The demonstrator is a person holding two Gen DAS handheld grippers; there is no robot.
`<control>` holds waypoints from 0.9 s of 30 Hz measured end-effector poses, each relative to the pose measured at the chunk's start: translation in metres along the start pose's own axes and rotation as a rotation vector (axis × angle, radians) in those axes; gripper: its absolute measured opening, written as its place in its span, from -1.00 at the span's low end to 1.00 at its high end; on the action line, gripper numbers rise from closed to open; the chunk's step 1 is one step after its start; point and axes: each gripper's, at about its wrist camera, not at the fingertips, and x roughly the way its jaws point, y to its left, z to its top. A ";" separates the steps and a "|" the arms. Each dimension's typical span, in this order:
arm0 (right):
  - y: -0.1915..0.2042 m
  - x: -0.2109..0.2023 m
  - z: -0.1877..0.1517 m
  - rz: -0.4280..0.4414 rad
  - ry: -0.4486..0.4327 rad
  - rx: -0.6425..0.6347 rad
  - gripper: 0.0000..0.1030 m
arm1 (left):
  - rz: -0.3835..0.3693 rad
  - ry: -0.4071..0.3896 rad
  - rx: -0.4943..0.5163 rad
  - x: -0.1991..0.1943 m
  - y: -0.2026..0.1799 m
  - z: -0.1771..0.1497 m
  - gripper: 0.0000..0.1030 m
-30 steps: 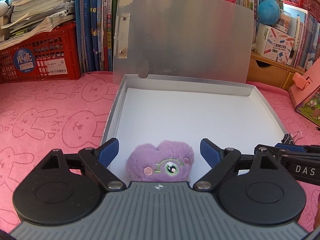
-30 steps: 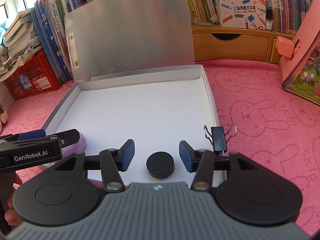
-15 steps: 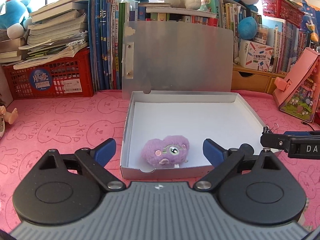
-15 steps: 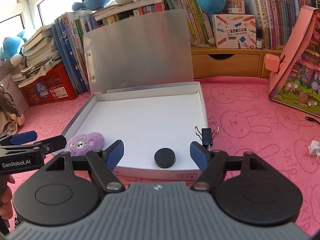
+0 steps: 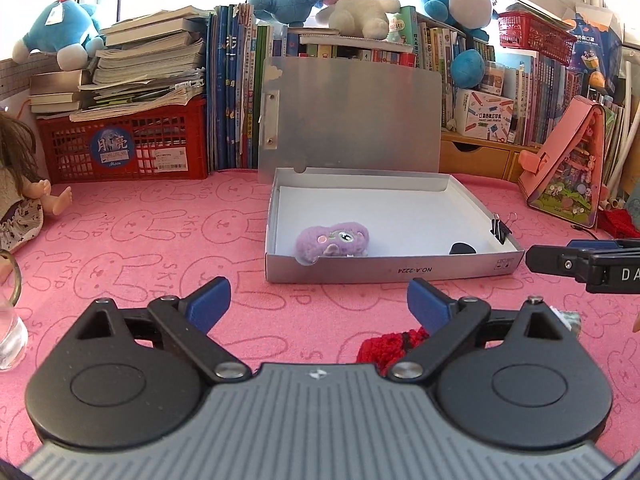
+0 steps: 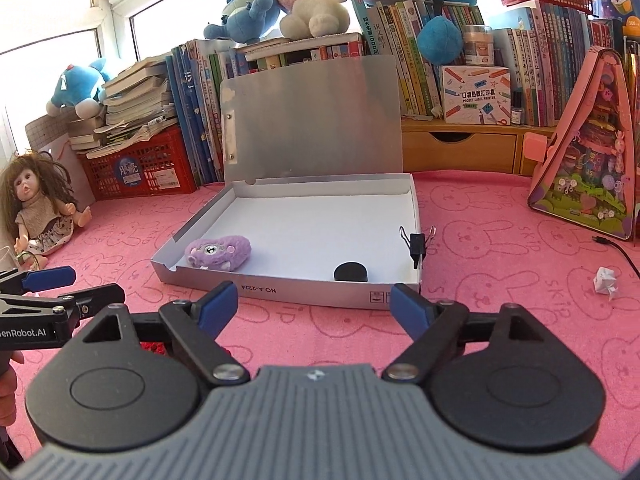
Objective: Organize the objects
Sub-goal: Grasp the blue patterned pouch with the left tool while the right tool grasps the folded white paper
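A shallow silver box (image 5: 392, 270) (image 6: 304, 292) stands on the pink mat with its lid raised. Inside it lie a purple plush (image 5: 332, 240) (image 6: 218, 254) at the front left and a black disc (image 5: 462, 248) (image 6: 351, 272) at the front right. A black binder clip (image 5: 500, 230) (image 6: 418, 242) grips the box's right wall. My left gripper (image 5: 318, 300) hovers open over the mat in front of the box, holding nothing. My right gripper (image 6: 314, 304) is also in front of the box; its jaws are opening with nothing between them.
A red knitted item (image 5: 384, 346) lies under the left gripper's right finger. A doll (image 6: 40, 204) and a red crate (image 5: 124, 144) are at the left, a pink toy house (image 6: 588, 148) at the right. A crumpled paper (image 6: 606, 282) lies on the mat. Books line the back.
Both grippers have drawn back out of the box toward me. The right jaws have widened, and the black disc stays in the box. The purple plush stays where it lay.
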 end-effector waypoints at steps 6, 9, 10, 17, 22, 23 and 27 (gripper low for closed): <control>0.006 -0.017 -0.026 0.004 -0.018 -0.038 0.84 | 0.026 -0.008 -0.035 -0.017 0.017 -0.027 0.92; 0.007 -0.022 -0.036 0.001 -0.019 -0.039 0.86 | 0.044 -0.005 -0.058 -0.023 0.025 -0.040 0.93; 0.007 -0.024 -0.039 -0.001 -0.022 -0.037 0.87 | 0.049 -0.006 -0.059 -0.024 0.027 -0.044 0.93; 0.006 -0.032 -0.057 -0.038 -0.041 -0.032 0.89 | 0.065 0.012 -0.047 -0.024 0.032 -0.062 0.93; 0.002 -0.033 -0.065 -0.068 -0.026 -0.019 0.75 | 0.070 0.025 -0.063 -0.018 0.034 -0.069 0.93; 0.002 -0.033 -0.066 -0.078 -0.023 -0.019 0.70 | 0.073 0.024 -0.067 -0.018 0.034 -0.069 0.92; -0.001 -0.034 -0.069 -0.080 -0.022 -0.023 0.65 | 0.066 0.023 -0.077 -0.017 0.036 -0.069 0.89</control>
